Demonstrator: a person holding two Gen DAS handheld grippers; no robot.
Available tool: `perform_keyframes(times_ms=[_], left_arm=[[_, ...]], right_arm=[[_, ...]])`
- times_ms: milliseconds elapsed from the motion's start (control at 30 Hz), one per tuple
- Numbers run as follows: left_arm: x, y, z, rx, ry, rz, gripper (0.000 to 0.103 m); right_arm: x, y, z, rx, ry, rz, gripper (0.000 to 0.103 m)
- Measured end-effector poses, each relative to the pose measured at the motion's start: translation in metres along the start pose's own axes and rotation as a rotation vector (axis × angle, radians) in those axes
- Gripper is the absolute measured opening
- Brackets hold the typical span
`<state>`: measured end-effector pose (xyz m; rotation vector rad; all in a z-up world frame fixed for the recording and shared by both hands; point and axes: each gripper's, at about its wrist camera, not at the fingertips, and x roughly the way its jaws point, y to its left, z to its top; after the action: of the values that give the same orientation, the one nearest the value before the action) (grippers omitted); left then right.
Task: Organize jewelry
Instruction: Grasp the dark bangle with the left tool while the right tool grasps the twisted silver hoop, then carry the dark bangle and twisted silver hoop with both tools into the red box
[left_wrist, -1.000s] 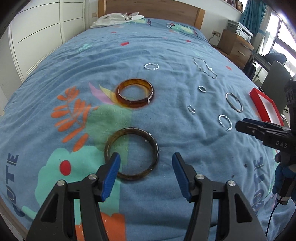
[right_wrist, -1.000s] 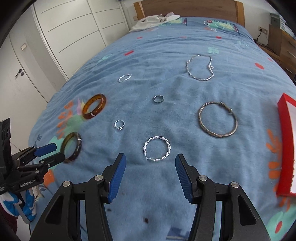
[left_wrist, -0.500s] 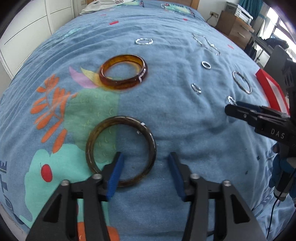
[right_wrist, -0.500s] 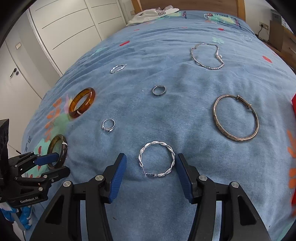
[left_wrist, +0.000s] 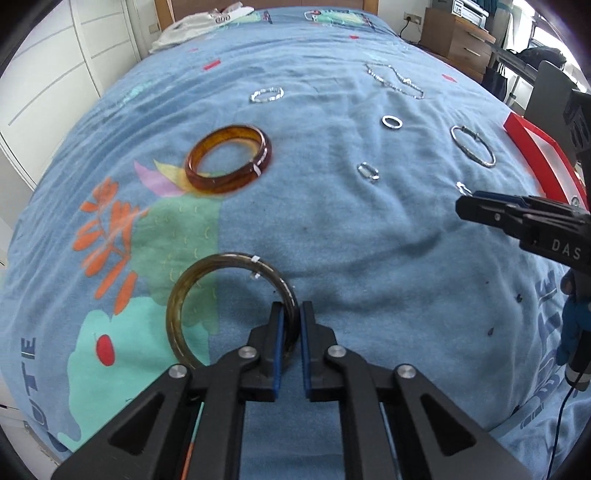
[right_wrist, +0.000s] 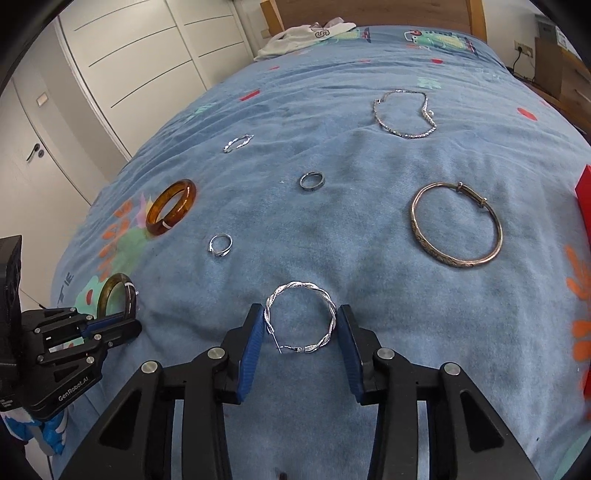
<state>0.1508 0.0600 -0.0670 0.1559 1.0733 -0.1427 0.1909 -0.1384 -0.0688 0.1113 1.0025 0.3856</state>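
Jewelry lies scattered on the soft blue patterned bedspread (right_wrist: 369, 236). The dark olive translucent bangle (left_wrist: 192, 291) stands tilted, its rim pinched between the nearly closed blue-padded jaws of the left gripper (left_wrist: 290, 314). The twisted silver wire hoop (right_wrist: 301, 317) lies flat between the right gripper (right_wrist: 301, 325), whose jaws stand wide apart either side of it, close to its edges.

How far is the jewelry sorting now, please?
Early stage. Done: nothing visibly put away; the red box shows only its edge. In hand: the left gripper is shut on the dark bangle; the right gripper brackets the twisted silver hoop, fingers open. Left on the bedspread: amber bangle, metal bangle, chain, small rings.
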Motion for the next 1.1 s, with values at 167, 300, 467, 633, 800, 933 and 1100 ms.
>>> perform_keyframes(times_ms=[167, 300, 467, 633, 800, 933, 1100], left_arm=[[-0.015, -0.009, -0.004, 0.007, -0.031, 0.018, 0.007], [-0.03, -0.02, -0.005, 0.006, -0.054, 0.016, 0.007], [-0.053, -0.047, -0.004, 0.021, -0.086, -0.005, 0.007], [-0.074, -0.088, 0.0, 0.044, -0.117, -0.054, 0.007], [-0.089, -0.14, 0.008, 0.086, -0.137, -0.1, 0.007], [-0.096, -0.187, 0.022, 0.132, -0.152, -0.136, 0.007], [-0.101, -0.244, 0.049, 0.193, -0.17, -0.182, 0.007]], right_arm=[[-0.022, -0.004, -0.01, 0.006, -0.021, 0.007, 0.04], [-0.049, -0.01, -0.018, 0.011, -0.053, 0.005, 0.04], [-0.089, -0.026, -0.031, 0.022, -0.101, -0.015, 0.04], [-0.135, -0.06, -0.048, 0.064, -0.158, -0.06, 0.04], [-0.172, -0.105, -0.064, 0.116, -0.201, -0.123, 0.04], [-0.203, -0.141, -0.074, 0.147, -0.233, -0.175, 0.04], [-0.228, -0.182, -0.077, 0.185, -0.264, -0.226, 0.04]])
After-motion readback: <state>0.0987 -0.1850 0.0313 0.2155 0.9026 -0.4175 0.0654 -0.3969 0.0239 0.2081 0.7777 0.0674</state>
